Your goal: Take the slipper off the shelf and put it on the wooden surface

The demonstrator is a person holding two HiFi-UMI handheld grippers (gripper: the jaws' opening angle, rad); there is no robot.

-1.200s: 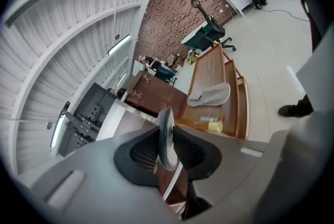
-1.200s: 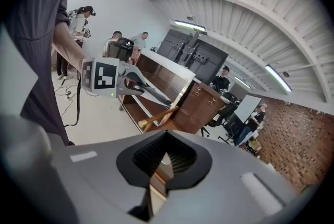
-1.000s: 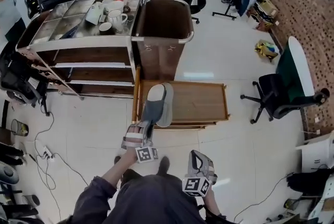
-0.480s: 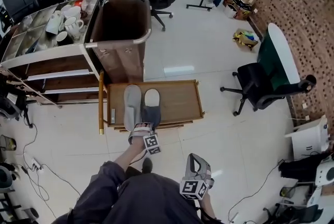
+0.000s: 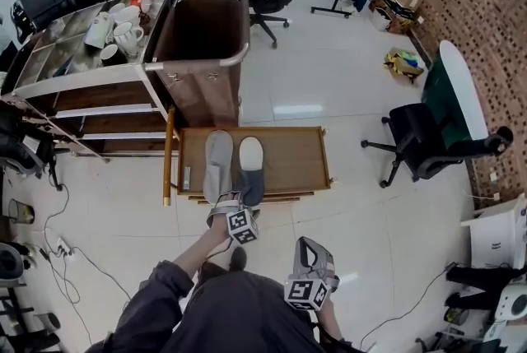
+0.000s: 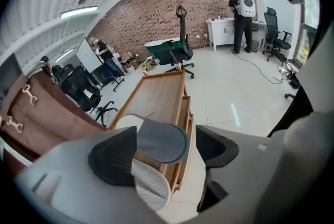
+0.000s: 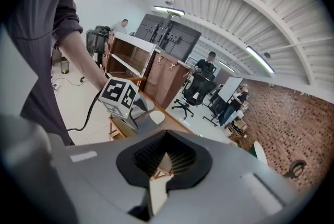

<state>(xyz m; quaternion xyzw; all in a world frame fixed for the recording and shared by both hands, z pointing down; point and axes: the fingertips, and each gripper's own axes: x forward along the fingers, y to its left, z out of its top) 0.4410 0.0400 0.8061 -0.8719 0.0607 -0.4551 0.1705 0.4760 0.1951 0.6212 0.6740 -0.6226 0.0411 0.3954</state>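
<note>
A grey slipper (image 5: 249, 170) with a white insole lies on the low wooden surface (image 5: 288, 158), beside a second slipper (image 5: 217, 166) turned sole up. My left gripper (image 5: 234, 202) is at the surface's front edge. In the left gripper view its jaws (image 6: 164, 150) are opening, and the slipper's grey upper (image 6: 156, 140) sits between the pads with a gap on the right side. The second slipper's pale sole (image 6: 148, 189) shows just below. My right gripper (image 5: 308, 248) hangs low by the person's body, over the floor. Its pads (image 7: 164, 160) are together with nothing in them.
A wooden shelf cart (image 5: 123, 88) stands behind the surface at the left, with mugs (image 5: 115, 30) on top and a brown bin (image 5: 202, 39) at its end. Office chairs (image 5: 428, 137) stand to the right. Cables (image 5: 58, 244) trail on the floor at the left.
The slipper has come down from above the wooden surface to lie beside the other one. The left gripper has followed it down to the front edge.
</note>
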